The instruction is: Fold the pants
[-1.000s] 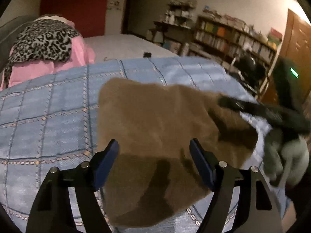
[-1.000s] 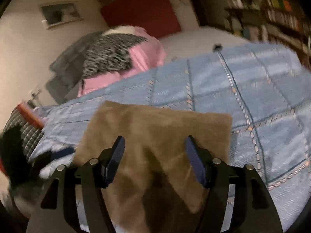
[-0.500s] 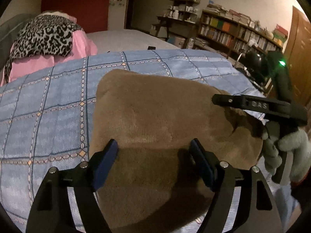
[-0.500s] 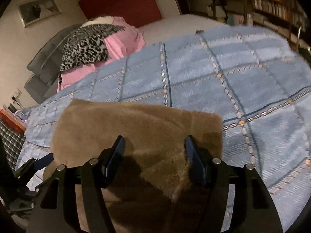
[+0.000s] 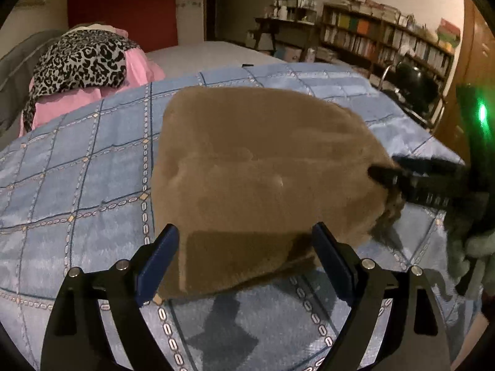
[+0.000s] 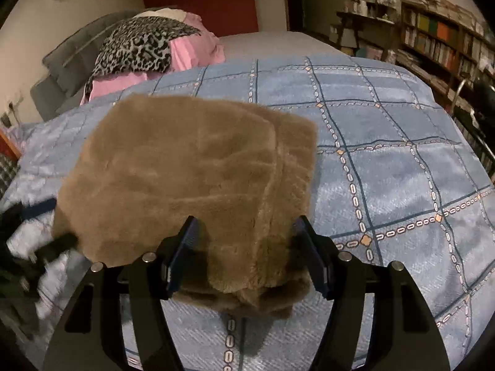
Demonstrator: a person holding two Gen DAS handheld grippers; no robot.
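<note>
Left fingers [image 5: 159,262] spreading wider, right fingers [image 6: 185,247] apart, both straddling fuzzy brown pants [image 5: 263,167] folded on blue quilt [image 5: 77,160]

Folded brown pants [image 6: 198,170] lie on the blue checked bedspread [image 6: 386,142] — right gripper [image 6: 247,252] jaws straddle the near edge, apart.

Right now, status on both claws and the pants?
Left claw opening, nothing gripped. Right claw open astride the near edge. Brown pants folded square on the blue blanket. Nothing in the way.
</note>
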